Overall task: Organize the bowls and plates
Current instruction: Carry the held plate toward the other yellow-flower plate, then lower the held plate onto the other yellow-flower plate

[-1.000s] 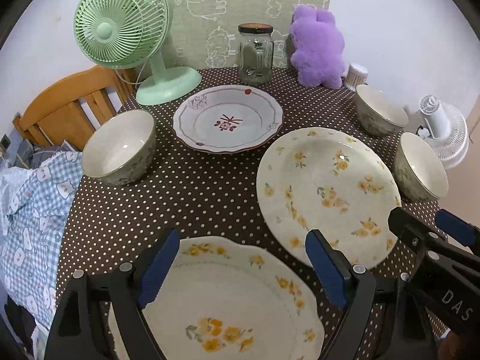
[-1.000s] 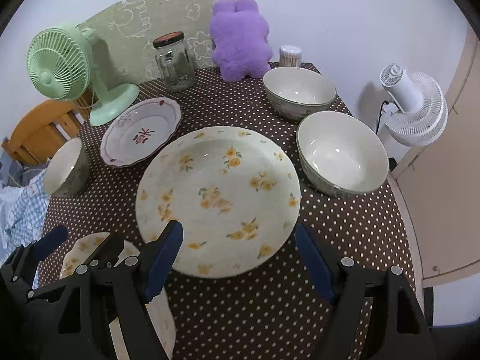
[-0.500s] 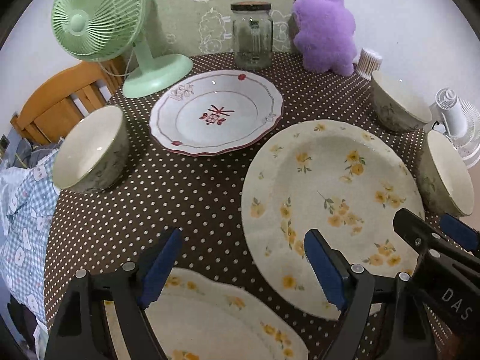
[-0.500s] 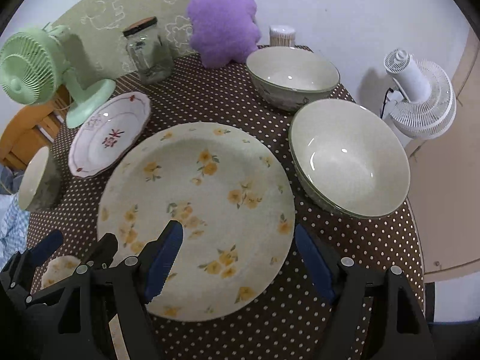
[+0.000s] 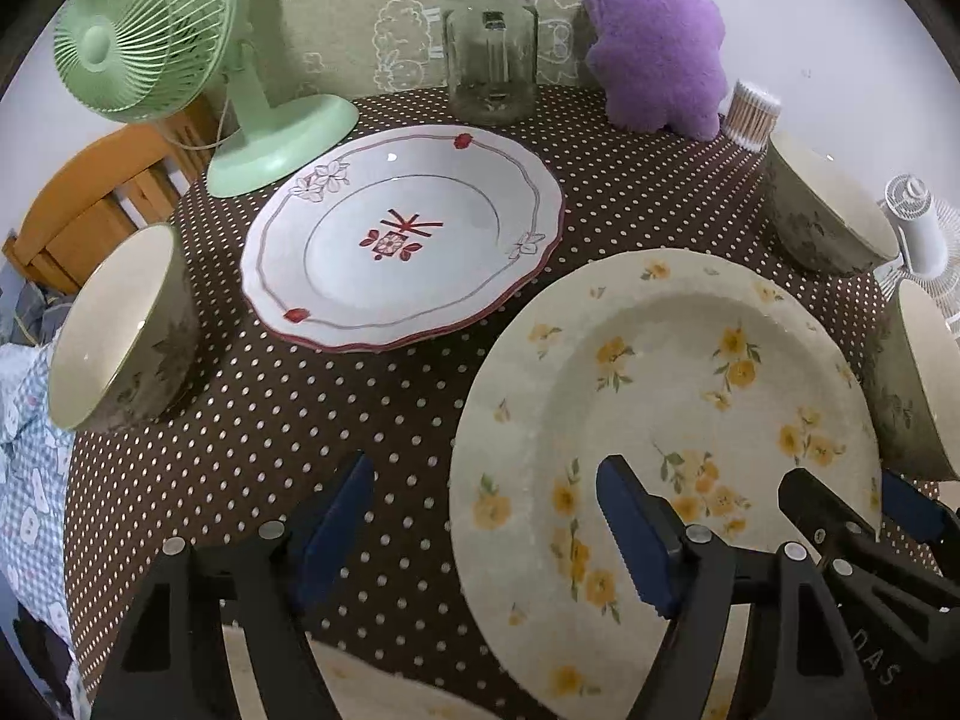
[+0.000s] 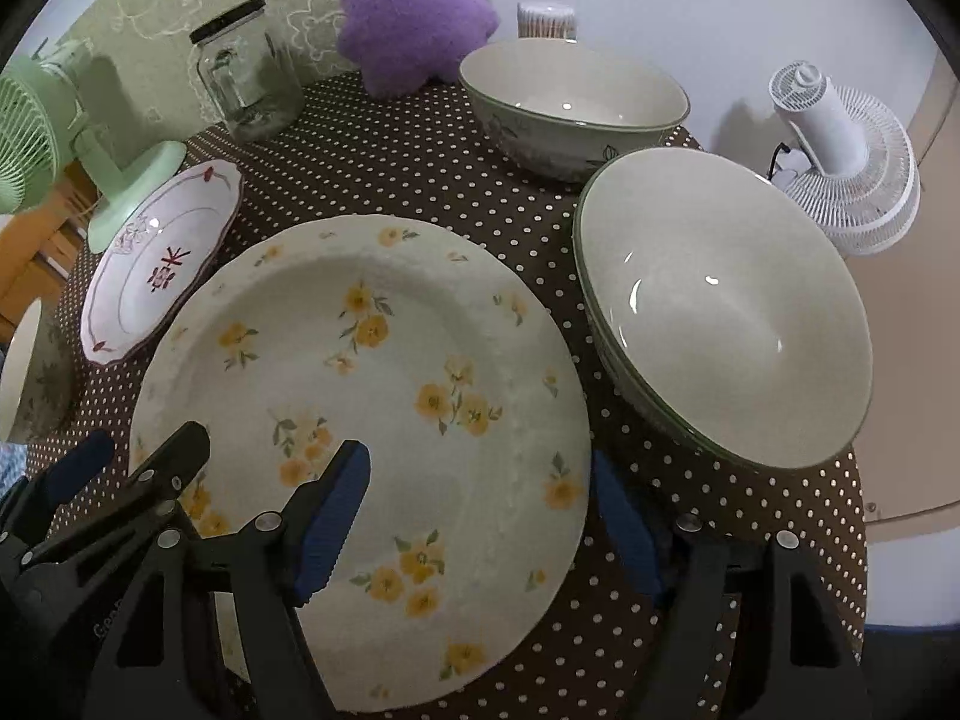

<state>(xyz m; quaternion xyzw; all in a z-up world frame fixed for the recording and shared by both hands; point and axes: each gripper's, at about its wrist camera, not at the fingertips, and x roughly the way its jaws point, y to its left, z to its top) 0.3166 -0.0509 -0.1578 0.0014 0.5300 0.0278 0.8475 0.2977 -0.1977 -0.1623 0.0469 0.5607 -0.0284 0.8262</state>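
Both grippers straddled the rim of the yellow-flowered plate.

The left gripper [image 5: 486,525] and right gripper [image 6: 480,507] were closing but not yet clenched; each had one pad over the yellow-flowered plate [image 6: 384,396], one outside its rim, nothing gripped.

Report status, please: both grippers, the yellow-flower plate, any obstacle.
Left gripper and right gripper closing, astride opposite rims of the yellow-flower plate, not gripping yet. Plate flat on the table. Nearest bowl close beside the right gripper.

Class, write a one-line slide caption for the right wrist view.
Right gripper, jaws closing, straddles the yellow-flowered plate's rim.
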